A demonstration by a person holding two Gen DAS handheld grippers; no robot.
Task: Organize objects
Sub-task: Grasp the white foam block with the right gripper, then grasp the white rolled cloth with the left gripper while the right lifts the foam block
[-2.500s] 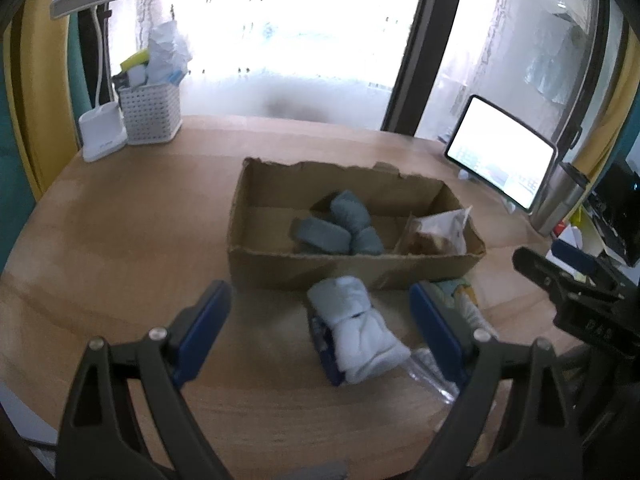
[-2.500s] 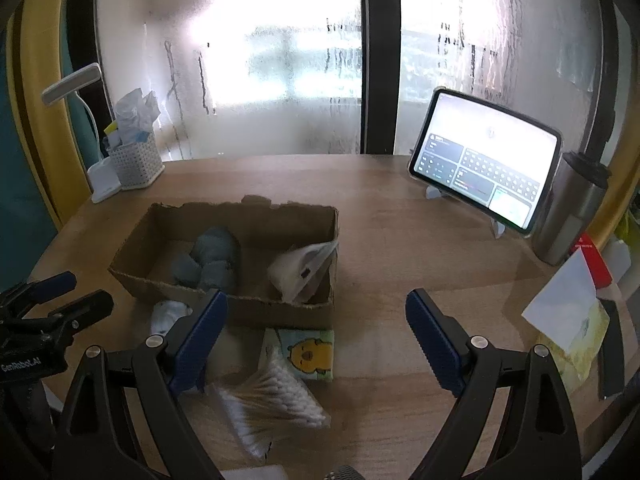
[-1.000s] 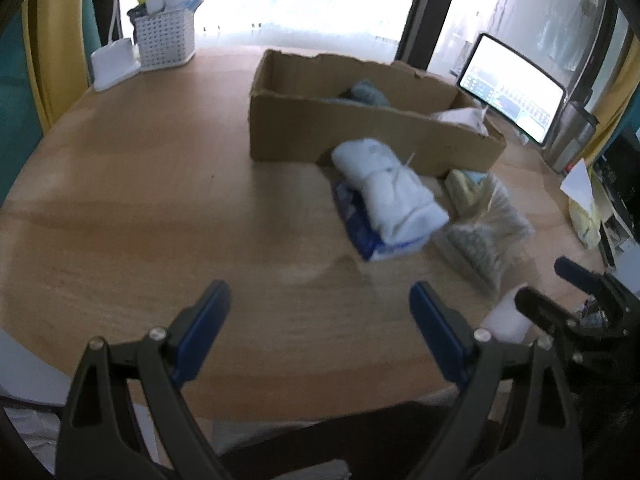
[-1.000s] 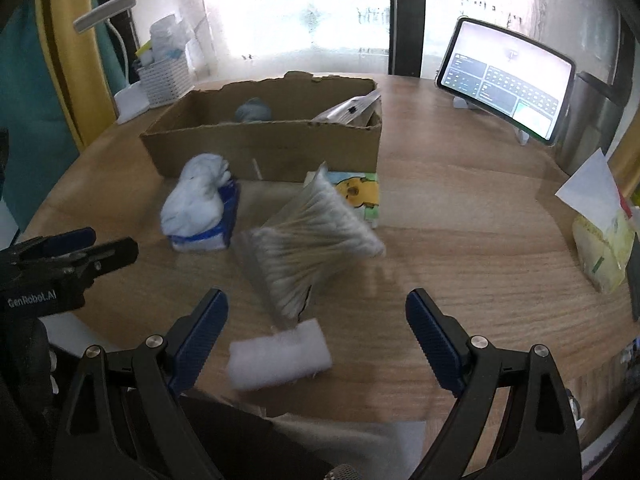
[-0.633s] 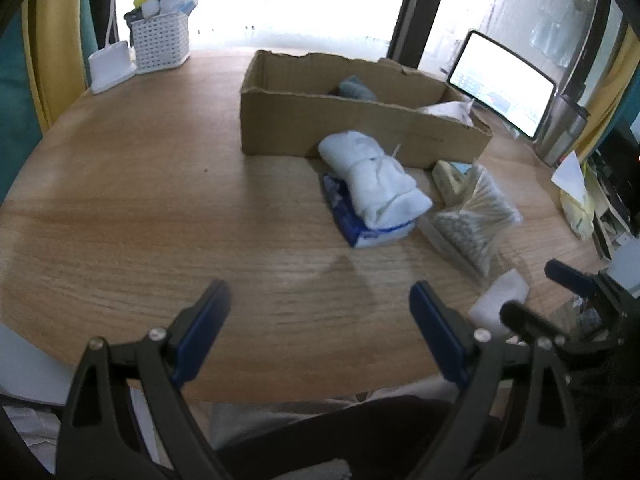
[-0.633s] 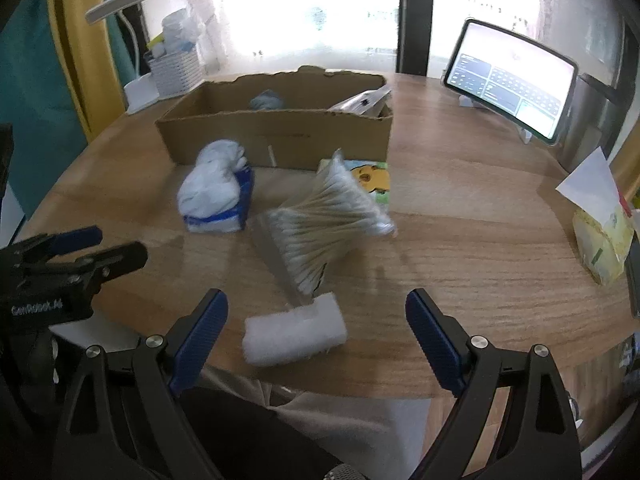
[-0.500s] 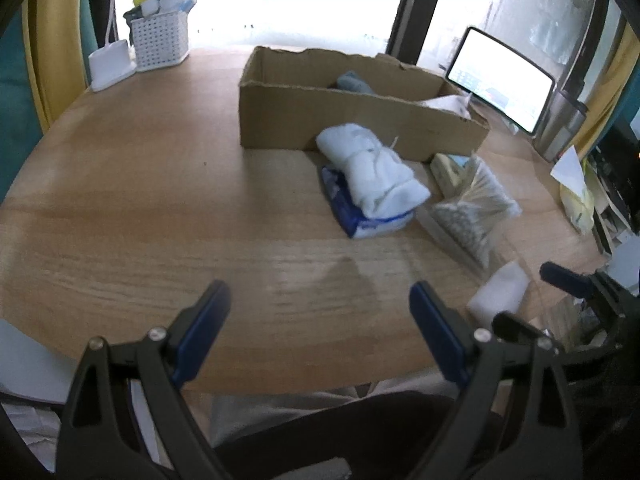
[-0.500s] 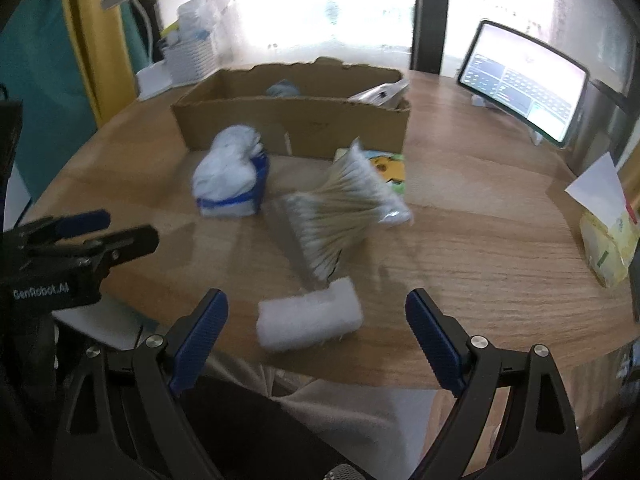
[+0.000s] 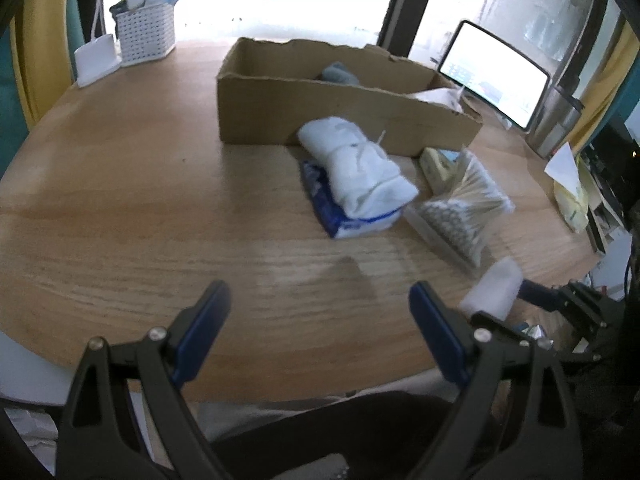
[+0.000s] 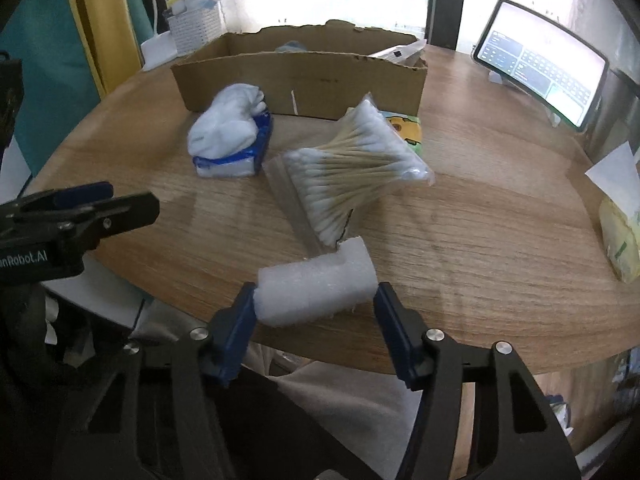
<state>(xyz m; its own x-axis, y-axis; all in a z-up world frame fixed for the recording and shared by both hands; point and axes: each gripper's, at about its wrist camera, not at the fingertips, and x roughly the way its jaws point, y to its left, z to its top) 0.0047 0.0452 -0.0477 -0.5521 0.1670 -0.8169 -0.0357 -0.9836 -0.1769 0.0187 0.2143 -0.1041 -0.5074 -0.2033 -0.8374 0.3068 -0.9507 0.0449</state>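
Cardboard box, far side: grey-blue bundle, pale packet inside | my right tongs pinch white foam block at near table edge | my left tongs spread wide, holding nothing

A home desk corner by a window is showing: a round wooden table, a lit tablet on a stand, a white lattice organiser basket, yellow curtains hanging alongside
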